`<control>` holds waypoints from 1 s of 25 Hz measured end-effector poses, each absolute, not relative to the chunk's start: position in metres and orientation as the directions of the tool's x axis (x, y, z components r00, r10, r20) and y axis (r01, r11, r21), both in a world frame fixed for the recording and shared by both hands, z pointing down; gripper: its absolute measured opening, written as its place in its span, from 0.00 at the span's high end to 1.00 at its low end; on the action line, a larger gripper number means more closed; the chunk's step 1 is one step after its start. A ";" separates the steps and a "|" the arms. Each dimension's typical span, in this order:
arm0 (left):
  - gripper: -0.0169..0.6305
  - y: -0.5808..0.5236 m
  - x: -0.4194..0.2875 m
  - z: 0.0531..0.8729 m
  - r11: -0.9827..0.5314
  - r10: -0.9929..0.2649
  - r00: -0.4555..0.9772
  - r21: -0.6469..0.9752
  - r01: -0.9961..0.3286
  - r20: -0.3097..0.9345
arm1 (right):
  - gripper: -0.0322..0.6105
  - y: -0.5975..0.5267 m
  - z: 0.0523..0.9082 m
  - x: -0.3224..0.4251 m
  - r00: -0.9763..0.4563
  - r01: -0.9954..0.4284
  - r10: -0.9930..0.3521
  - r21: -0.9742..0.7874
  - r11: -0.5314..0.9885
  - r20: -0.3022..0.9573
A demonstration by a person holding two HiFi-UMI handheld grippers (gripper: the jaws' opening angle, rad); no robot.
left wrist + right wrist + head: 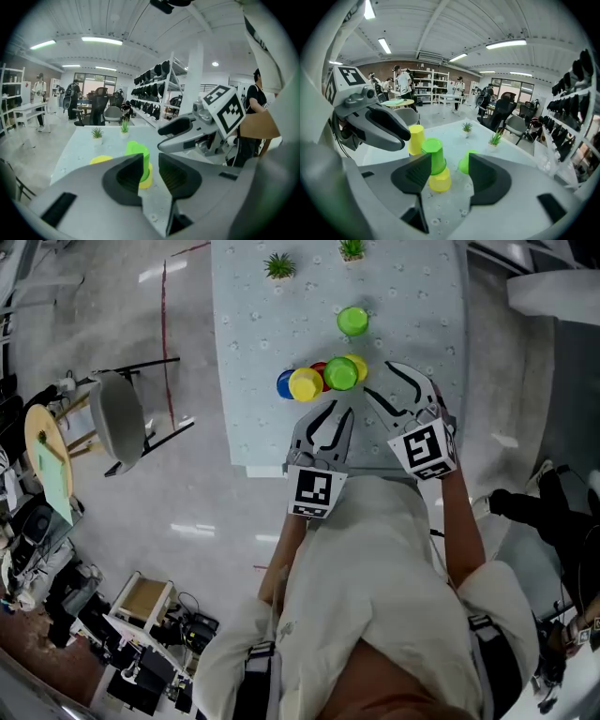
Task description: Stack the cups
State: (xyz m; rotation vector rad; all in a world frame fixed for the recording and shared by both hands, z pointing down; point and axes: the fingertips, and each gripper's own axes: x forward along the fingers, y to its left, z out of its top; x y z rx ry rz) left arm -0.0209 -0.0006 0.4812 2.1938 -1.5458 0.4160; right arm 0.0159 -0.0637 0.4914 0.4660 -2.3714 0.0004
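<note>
Nearest in, each grey moulded gripper carries a cube with bold black-and-white square markers. The left gripper (330,418) has its dark ribbed pads a narrow gap apart with nothing between them. The right gripper (379,381) stands wider open, also empty. Both point down at the cups and touch none.

On the table (253,352), under a pale speckled cloth, there are six smooth, tapered plastic cups with faceted bases. Just past the jaws sits a tight cluster. The upper green cup (341,373) sits upturned on the lower yellow cup (357,364). The red cup (319,369) is tucked behind, and the left yellow cup (306,383) has the blue cup (282,383) against its left side. I can't tell whether those two are nested.

Further out, the far green cup (352,321) stands alone. That makes two green, two yellow, one red and one blue. At the far edge are two small spiky plants, the left plant (279,265) and the right plant (352,249).
</note>
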 end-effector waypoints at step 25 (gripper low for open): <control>0.81 -0.084 -0.042 0.431 -0.247 -0.839 0.248 0.067 -0.967 0.484 | 0.57 -0.158 0.544 -0.007 -0.658 -0.428 -0.368 0.075 0.901 0.657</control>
